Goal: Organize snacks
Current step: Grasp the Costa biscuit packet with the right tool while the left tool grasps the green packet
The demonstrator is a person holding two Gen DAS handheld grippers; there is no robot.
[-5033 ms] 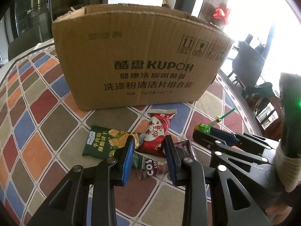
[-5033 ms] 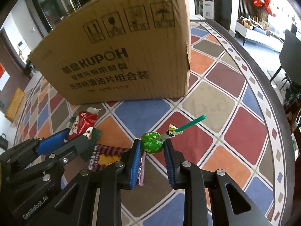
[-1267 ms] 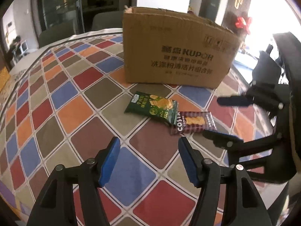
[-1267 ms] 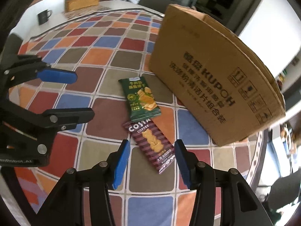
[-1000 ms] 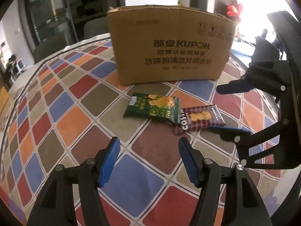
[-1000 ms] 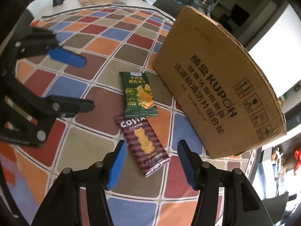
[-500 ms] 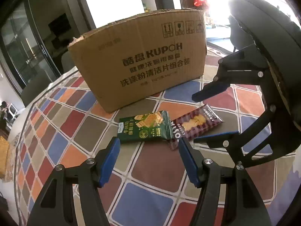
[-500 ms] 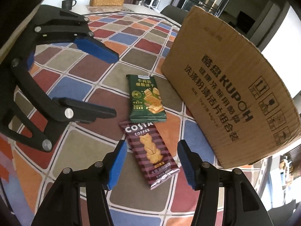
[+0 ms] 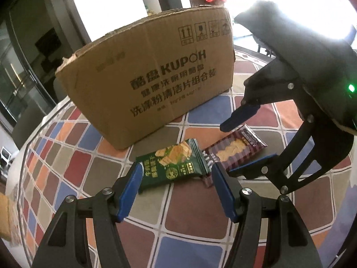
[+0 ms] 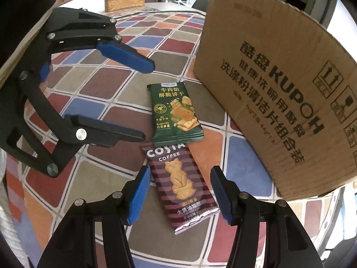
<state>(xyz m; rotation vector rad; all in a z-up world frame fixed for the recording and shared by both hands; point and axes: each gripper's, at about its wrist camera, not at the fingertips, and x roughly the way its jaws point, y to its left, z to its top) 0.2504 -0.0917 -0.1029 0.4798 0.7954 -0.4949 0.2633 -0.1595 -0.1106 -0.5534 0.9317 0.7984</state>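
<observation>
Over green packet (image 9: 176,165): left gripper (image 9: 176,192) spread; right gripper (image 10: 179,192) straddling Costa packet (image 10: 178,183).

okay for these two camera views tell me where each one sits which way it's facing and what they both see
Left wrist: rides the left gripper, looking along its open fingers at the green biscuit packet before the cardboard box; the right gripper shows at right.
Right wrist: rides the right gripper, looking down over the Costa packet; the left gripper shows at left.
Shared: both packets, the box, the checkered tablecloth.
</observation>
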